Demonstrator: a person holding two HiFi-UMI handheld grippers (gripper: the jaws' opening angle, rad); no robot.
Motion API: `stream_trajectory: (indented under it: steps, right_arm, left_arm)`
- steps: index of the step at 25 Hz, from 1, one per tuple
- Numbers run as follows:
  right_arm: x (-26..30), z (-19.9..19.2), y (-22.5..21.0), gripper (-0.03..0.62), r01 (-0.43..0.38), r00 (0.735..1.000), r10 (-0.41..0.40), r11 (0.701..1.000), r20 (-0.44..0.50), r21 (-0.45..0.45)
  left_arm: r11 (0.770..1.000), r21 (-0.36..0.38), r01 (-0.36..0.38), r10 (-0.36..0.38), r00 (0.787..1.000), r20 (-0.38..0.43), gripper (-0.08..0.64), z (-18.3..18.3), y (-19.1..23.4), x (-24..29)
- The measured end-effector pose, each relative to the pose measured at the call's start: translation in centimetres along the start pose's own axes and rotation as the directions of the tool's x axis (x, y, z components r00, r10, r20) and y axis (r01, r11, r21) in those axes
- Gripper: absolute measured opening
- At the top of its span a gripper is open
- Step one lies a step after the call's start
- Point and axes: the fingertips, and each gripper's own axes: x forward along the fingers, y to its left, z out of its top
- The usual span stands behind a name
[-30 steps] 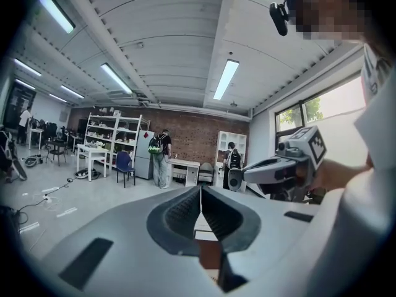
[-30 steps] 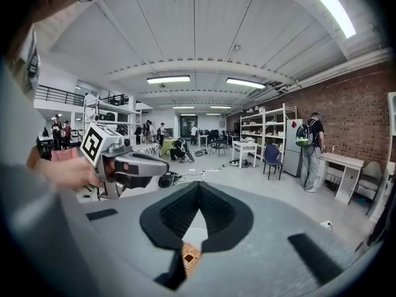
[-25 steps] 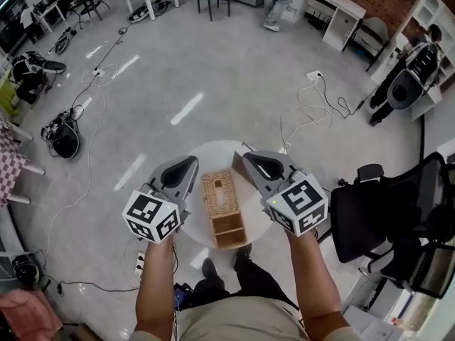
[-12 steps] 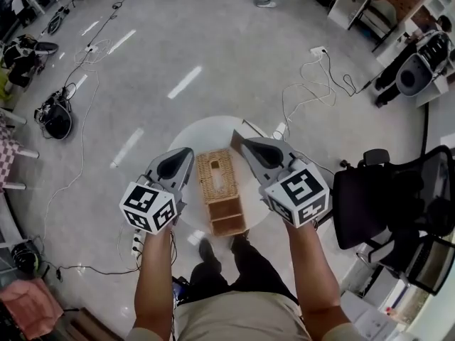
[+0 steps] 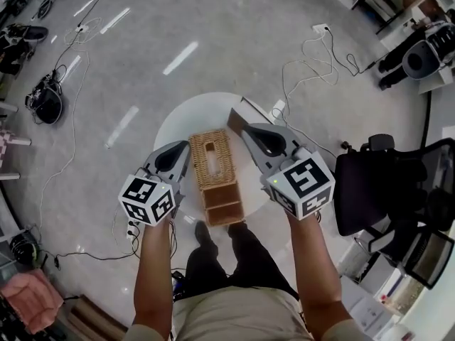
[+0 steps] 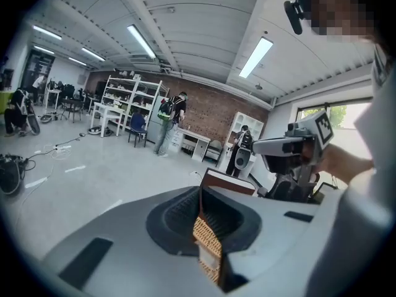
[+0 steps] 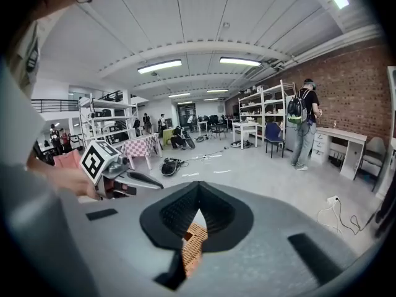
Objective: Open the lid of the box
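A woven wicker box (image 5: 213, 175) lies on a round white table (image 5: 178, 123) in the head view, its slotted lid closed and an open compartment at its near end. My left gripper (image 5: 183, 153) hovers just left of the box, shut and empty. My right gripper (image 5: 247, 132) hovers just right of it, also shut with nothing held. Neither visibly touches the box. In the left gripper view the wicker (image 6: 207, 247) shows through the slit under the closed jaws. The right gripper view shows the wicker (image 7: 193, 241) the same way.
A brown flat board (image 5: 237, 117) leans at the table's far right edge. A black office chair (image 5: 377, 190) stands to the right. Cables (image 5: 313, 55) trail over the grey floor. The person's shoes (image 5: 202, 233) are under the table's near edge.
Both grippers have sunk toward the table and now flank the wicker box more closely. The head view has tilted, so the table sits higher in the picture.
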Motion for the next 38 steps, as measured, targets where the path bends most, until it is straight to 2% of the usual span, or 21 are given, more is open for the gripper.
stream_trajectory:
  steps: [13,25,26,28,35,38]
  right_arm:
    - [1.8,-5.0,0.1,-0.008,-0.029,0.999,0.03,0.999,-0.042,0.034]
    - [2.9,-8.5,0.0,-0.008,-0.049,0.996,0.053,0.997,-0.075,0.056]
    - [3.0,-8.6,0.0,-0.008,-0.05,0.996,0.054,0.997,-0.074,0.059]
    - [3.0,-8.9,0.0,-0.008,-0.049,0.995,0.054,0.997,-0.079,0.061]
    - [3.3,-10.1,-0.1,-0.008,-0.046,0.994,0.052,0.997,-0.091,0.069]
    - [3.3,-10.6,-0.1,-0.008,-0.043,0.994,0.05,0.996,-0.099,0.073]
  left_arm:
    - [0.995,-0.088,-0.05,0.043,0.995,-0.085,0.014,-7.8,1.8,1.5]
    - [0.978,-0.184,-0.097,0.072,0.987,-0.14,0.02,-13.5,3.3,2.7]
    - [0.977,-0.191,-0.098,0.071,0.987,-0.143,0.034,-13.8,3.3,2.8]
    - [0.974,-0.205,-0.098,0.068,0.987,-0.149,0.109,-14.4,3.3,3.0]
    - [0.962,-0.249,-0.108,0.067,0.984,-0.168,0.173,-16.3,3.3,3.5]
    - [0.957,-0.274,-0.094,0.05,0.986,-0.162,0.173,-16.8,3.0,3.7]
